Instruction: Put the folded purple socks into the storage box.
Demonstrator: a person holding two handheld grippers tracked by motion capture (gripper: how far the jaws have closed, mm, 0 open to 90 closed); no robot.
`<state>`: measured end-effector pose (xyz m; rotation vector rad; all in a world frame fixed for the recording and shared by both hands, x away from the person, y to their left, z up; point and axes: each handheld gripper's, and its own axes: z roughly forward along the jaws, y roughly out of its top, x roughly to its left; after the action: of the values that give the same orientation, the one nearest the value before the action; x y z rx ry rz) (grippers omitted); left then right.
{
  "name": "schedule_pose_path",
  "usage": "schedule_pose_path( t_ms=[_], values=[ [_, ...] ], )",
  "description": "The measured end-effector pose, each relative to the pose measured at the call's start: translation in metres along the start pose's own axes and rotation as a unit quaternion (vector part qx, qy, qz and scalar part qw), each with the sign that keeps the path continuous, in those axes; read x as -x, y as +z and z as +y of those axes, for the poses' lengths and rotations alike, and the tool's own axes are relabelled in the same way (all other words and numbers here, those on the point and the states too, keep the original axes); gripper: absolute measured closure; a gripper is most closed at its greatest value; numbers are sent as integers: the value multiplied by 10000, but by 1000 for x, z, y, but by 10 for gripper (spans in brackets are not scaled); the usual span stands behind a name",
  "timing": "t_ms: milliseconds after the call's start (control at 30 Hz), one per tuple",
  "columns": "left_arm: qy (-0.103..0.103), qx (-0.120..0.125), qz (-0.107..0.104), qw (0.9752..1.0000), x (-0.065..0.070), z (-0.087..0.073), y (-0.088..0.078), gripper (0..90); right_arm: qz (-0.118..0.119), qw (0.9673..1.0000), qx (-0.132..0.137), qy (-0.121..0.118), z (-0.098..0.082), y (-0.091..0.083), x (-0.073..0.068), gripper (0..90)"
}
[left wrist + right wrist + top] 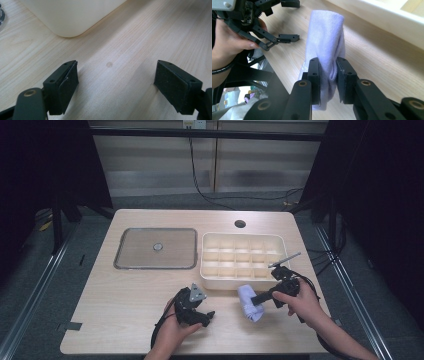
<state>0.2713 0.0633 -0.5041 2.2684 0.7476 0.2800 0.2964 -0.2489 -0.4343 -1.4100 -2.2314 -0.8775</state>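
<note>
A pale lilac rolled cloth (pixel 248 303) stands on the wooden table just in front of the cream divided box (pixel 215 281). My right gripper (pixel 256 298) comes in from the right and is shut on the lower part of the cloth (pixel 325 42), one pad pressing each side (pixel 328 61). My left gripper (pixel 205 312) rests low over the table to the left of the cloth, jaws wide apart (pixel 117 64) with only bare wood between them. Its open jaws (pixel 292 20) also appear beyond the cloth in the right gripper view.
The cream box (pixel 72 17) has several empty compartments, and its rounded corner lies just ahead of the left jaws. A grey square lid with a centre knob (pixel 145 252) lies at the left. A round hole (pixel 240 224) sits near the table's far edge. Cables trail from both grippers.
</note>
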Motion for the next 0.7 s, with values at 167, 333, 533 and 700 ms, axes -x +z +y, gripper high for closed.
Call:
schedule_pose_path(
  t_ms=[167,333,533,700],
  values=[
    [-16,90,-26,10000,0,-2,0,182,-12,10000,38,-69,2,-8,-1,750],
    [-34,129,-25,9999,0,-4,0,177,-29,10000,-30,-86,5,-14,-4,750],
    [13,184,-55,9998,0,-5,0,172,-77,9999,-18,-111,11,-22,-6,750],
    [21,178,-63,9998,-1,-5,0,168,-118,9998,5,-133,17,-30,-7,750]
  ],
)
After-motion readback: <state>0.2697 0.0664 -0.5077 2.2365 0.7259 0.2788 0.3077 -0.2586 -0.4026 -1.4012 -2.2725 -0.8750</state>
